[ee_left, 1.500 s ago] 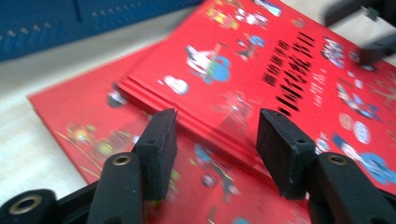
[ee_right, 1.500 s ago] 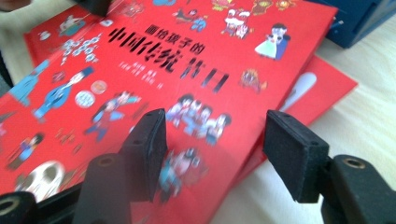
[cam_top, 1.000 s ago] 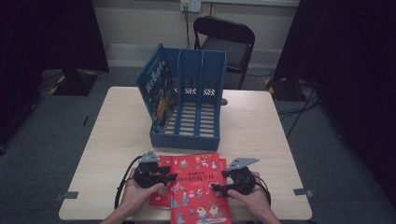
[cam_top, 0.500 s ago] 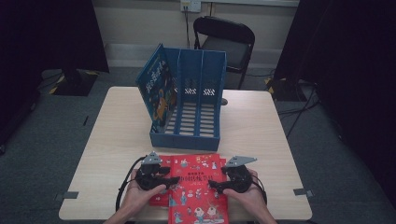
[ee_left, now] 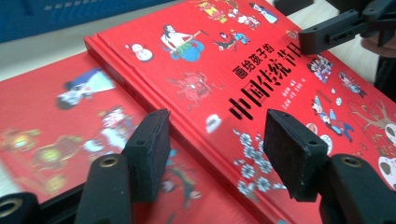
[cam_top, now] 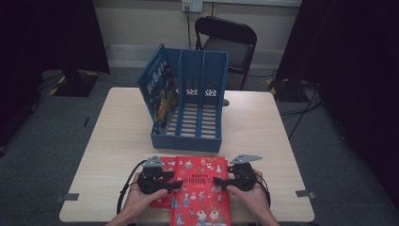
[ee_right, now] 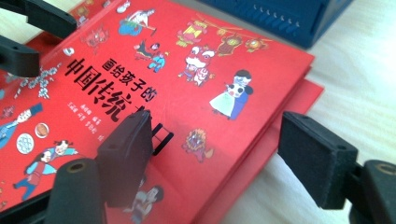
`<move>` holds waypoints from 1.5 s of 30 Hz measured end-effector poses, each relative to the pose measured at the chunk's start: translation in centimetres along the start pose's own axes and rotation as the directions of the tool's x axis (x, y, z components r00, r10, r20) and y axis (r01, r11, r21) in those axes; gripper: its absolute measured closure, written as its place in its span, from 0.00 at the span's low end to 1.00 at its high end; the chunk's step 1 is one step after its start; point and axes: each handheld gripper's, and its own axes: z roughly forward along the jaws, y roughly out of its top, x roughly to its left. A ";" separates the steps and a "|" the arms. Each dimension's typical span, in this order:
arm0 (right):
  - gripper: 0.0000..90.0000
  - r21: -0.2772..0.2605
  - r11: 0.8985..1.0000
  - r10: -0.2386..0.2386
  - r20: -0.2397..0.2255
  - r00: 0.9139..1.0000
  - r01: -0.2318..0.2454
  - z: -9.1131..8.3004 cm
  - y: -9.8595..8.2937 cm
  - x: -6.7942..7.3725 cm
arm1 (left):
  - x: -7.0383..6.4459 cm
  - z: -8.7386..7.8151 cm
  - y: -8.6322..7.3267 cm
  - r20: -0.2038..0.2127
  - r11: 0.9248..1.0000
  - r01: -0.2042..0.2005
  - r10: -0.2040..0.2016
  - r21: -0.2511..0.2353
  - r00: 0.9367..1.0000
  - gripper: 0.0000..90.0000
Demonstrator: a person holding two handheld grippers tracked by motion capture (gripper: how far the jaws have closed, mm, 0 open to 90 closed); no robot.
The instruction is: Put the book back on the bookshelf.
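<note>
Tongs, left [cam_top: 175, 185] and right [cam_top: 218, 180], spread astride our top book [cam_top: 200, 193]; uneven pinching could slide it off the lower book [cam_top: 163, 197].

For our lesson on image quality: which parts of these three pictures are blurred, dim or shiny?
High view: dark room edges, evenly lit table. Left gripper view: the lower red book is blurred, while the top red book is sharp with a soft sheen. Right gripper view: the near claw pads are slightly soft, and the blue file rack is blurred.

A lab-like recording room: black curtains [cam_top: 56, 33], grey carpet [cam_top: 42, 155], taped table [cam_top: 263, 122], folding chair [cam_top: 228, 40].
</note>
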 end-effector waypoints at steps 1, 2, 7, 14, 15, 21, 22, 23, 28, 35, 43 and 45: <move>0.27 0.001 1.000 0.013 -0.010 1.000 -0.013 0.0 -0.1 -0.1 | -0.2 0.1 0.0 -0.010 1.000 -0.009 0.009 0.003 1.000 0.45; 0.28 0.002 1.000 0.024 -0.018 1.000 -0.024 0.0 -0.2 -0.3 | -0.3 0.2 0.0 -0.012 1.000 -0.006 0.006 0.001 1.000 0.44; 0.27 0.003 1.000 0.028 -0.033 0.999 -0.028 0.0 -0.3 -0.5 | -0.2 0.2 0.2 0.004 1.000 0.011 -0.011 0.003 1.000 0.44; 0.27 -0.020 1.000 -0.025 -0.034 0.999 0.024 -0.4 0.0 -0.3 | 0.0 0.2 0.2 0.016 1.000 0.008 -0.008 0.008 1.000 0.43; 0.28 -0.042 0.999 -0.035 -0.036 0.999 0.034 -0.7 0.0 -0.2 | 0.0 0.2 0.2 0.016 1.000 0.004 -0.005 0.009 1.000 0.43; 0.29 -0.128 0.990 -0.072 -0.083 0.994 0.061 -1.4 1.0 0.2 | 0.2 0.3 0.3 0.027 1.000 0.005 -0.005 0.009 1.000 0.43; 0.29 -0.126 0.990 -0.076 -0.095 0.993 0.063 -1.2 1.2 0.2 | 0.3 0.3 0.4 0.033 1.000 0.012 -0.012 0.009 0.999 0.43; 0.29 -0.121 0.991 -0.075 -0.104 0.992 0.062 -1.1 1.5 0.2 | 0.4 0.3 0.4 0.037 1.000 0.016 -0.016 0.007 0.999 0.43; 0.26 -0.065 0.995 -0.088 -0.149 0.985 0.079 -0.2 2.9 0.1 | 0.7 0.3 0.6 0.032 1.000 0.021 -0.021 0.005 0.999 0.43; 0.26 -0.028 0.997 -0.080 -0.154 0.985 0.076 0.3 2.7 -0.4 | 0.8 0.3 0.6 0.031 1.000 0.020 -0.020 0.003 0.999 0.43; 0.27 -0.071 0.986 -0.158 -0.125 0.980 0.150 -0.3 2.9 0.4 | 0.9 0.3 0.5 0.049 0.999 0.049 -0.049 -0.004 0.998 0.39; 0.27 -0.072 0.985 -0.167 -0.119 0.979 0.160 -0.4 2.9 0.4 | 1.0 0.2 0.5 0.039 0.998 0.057 -0.056 -0.009 0.998 0.37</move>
